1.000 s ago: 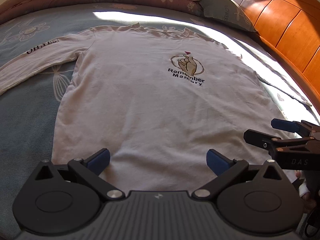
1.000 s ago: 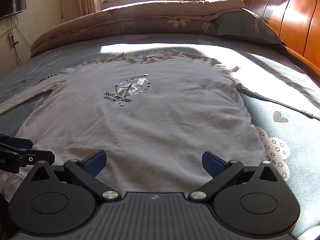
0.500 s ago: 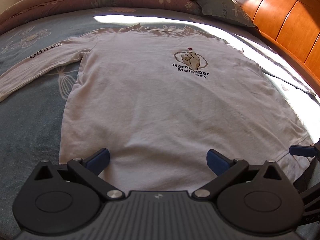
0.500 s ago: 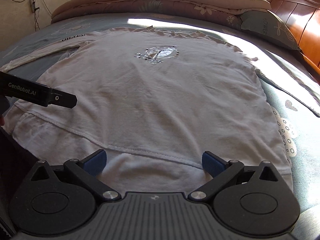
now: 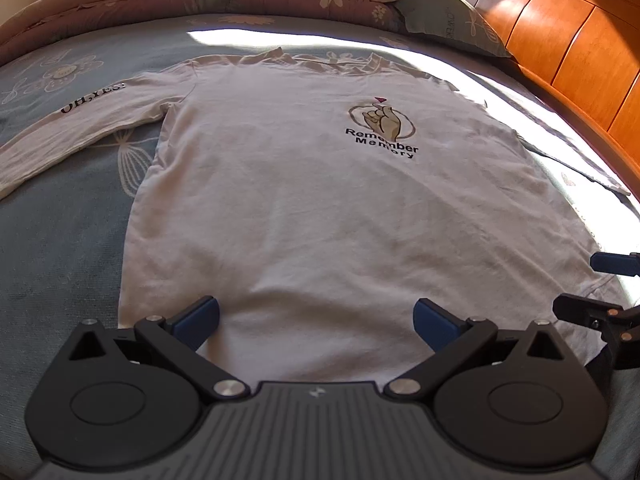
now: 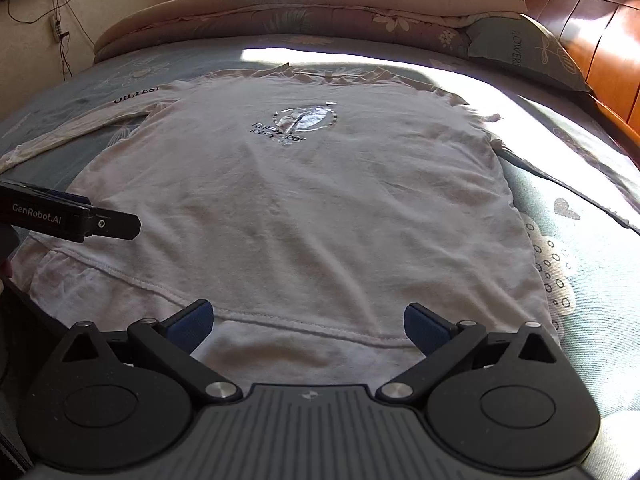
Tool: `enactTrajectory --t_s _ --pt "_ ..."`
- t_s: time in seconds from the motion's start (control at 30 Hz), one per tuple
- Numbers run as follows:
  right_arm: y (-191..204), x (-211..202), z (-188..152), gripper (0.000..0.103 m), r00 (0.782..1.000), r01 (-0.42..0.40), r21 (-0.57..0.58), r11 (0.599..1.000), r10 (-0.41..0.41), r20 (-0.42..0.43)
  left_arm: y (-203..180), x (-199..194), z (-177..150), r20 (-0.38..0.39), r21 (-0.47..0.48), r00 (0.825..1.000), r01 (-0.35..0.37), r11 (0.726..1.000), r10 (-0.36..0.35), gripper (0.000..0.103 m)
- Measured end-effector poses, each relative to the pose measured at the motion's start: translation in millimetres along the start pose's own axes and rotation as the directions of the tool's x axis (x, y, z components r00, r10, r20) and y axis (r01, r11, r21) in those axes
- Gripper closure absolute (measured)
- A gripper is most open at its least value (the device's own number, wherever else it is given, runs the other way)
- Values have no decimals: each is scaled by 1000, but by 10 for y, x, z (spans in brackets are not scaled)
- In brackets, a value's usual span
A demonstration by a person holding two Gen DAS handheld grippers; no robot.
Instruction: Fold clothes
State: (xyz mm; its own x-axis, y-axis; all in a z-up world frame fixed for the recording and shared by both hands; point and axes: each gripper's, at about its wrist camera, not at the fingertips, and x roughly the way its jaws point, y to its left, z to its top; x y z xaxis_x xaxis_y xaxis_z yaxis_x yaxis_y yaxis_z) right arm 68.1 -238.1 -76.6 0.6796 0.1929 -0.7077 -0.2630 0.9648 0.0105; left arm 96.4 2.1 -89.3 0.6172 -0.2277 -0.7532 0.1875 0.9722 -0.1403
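A white long-sleeved shirt (image 5: 320,208) lies flat, front up, on the bed, with a "Remember Memory" print (image 5: 382,130) on the chest and its sleeves spread to both sides. My left gripper (image 5: 316,318) is open above the hem, nothing between its blue pads. The same shirt (image 6: 312,208) fills the right wrist view, its stitched hem nearest the camera. My right gripper (image 6: 306,322) is open over that hem and holds nothing. Each gripper shows at the edge of the other's view: the right one (image 5: 600,292), the left one (image 6: 72,220).
A blue-grey floral bedsheet (image 5: 56,232) covers the bed. A folded quilt (image 6: 304,8) and a green pillow (image 6: 524,48) lie at the far end. An orange wooden headboard (image 5: 572,44) runs along the right side. A window stands behind the quilt.
Both grippers have drawn back slightly toward the hem and stay open. The right gripper has risen a little at the edge of the left wrist view. The shirt has not moved.
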Motion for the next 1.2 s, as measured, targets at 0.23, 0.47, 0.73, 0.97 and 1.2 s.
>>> enactTrajectory --t_s 0.23,0.47,0.73,0.97,1.2 --pt "-543 314 172 0 999 -21 191 981 29 -38 -3 0 -6 -3 9 1000 -4 1000 4 1" --pt "-810 171 -130 0 998 55 253 966 -44 -51 -48 7 20 -15 33 1000 -12 999 13 1" --pt "-731 182 -175 0 996 84 217 973 -82 -18 -85 -6 13 -21 34 999 46 998 -45 1" --pt "-712 191 -187 0 995 94 203 975 -94 -9 307 36 611 65 -14 986 155 988 -154 1" --pt "-723 182 -197 0 996 87 215 973 -89 0 904 654 938 62 -227 982 188 956 -179 1"
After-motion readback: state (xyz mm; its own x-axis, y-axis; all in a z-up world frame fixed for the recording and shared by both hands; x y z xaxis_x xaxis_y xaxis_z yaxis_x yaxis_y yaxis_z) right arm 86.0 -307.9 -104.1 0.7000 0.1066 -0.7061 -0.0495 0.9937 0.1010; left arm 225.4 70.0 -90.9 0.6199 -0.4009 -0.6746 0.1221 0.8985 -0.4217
